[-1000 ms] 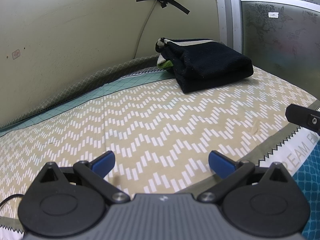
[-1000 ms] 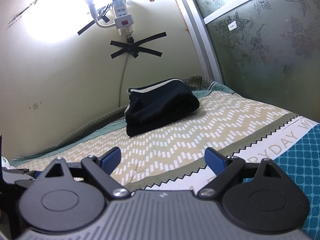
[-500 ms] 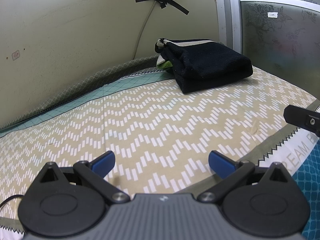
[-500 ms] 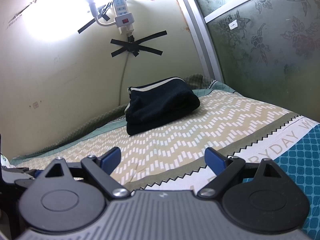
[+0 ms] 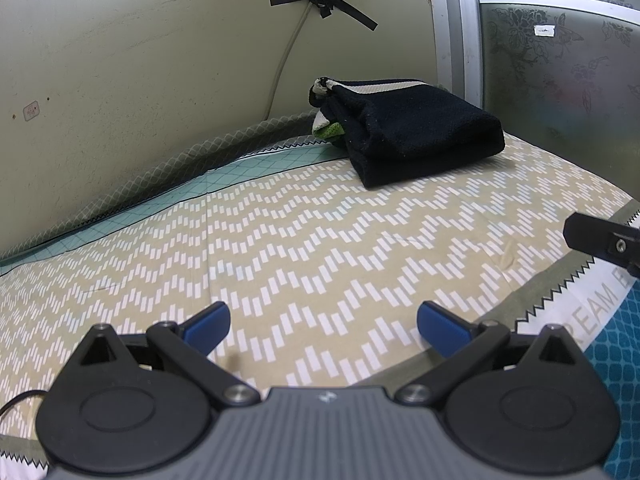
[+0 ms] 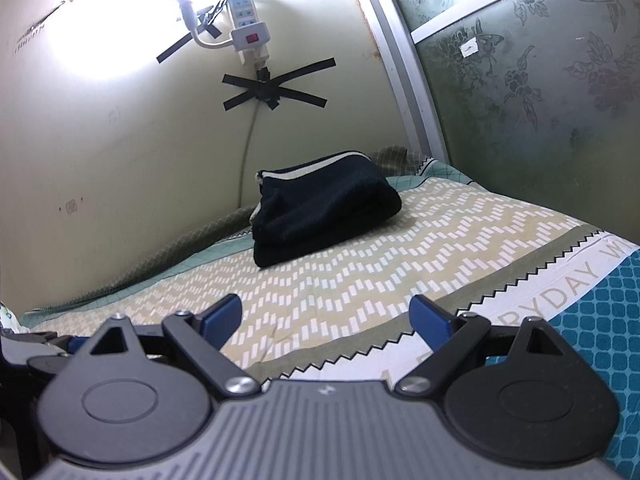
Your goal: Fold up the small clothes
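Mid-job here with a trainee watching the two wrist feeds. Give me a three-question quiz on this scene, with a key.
1. True or false: the dark folded clothes lie between the pads of the right gripper.
2. Which is open? A. only the left gripper; B. only the right gripper; C. both.
3. Fill in: the folded clothes rest on the zigzag bedsheet, near the ____ of the room.

Key
1. False. They lie well beyond the gripper, toward the wall.
2. C. Both stand wide open with nothing between the pads.
3. Corner, where the pale wall meets the patterned glass panel.
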{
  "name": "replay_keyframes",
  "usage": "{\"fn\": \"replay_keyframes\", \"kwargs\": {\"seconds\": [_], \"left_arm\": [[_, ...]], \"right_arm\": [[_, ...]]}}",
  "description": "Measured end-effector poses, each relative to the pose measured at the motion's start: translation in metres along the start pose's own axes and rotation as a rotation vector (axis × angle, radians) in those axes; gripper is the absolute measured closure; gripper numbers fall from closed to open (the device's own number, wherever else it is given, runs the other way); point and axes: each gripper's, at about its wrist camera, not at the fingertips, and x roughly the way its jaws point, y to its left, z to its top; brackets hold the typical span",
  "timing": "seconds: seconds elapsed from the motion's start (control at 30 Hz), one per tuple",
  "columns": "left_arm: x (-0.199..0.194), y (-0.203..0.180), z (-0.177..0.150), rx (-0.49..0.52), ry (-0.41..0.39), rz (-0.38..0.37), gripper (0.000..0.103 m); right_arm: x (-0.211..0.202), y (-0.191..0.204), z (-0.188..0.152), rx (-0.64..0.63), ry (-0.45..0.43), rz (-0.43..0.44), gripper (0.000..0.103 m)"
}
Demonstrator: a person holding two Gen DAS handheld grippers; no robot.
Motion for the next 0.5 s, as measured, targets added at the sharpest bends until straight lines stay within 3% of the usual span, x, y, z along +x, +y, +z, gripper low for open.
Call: {"fn": "replay_keyframes", "kwargs": {"seconds": [0.5], "left_arm": [[-0.0007, -0.0018, 0.003, 0.009, -0.008, 0.003, 0.0]], "right_arm": [[-0.0004, 0.0001, -0.0002, 0.001, -0.001, 0.001, 0.018]]}}
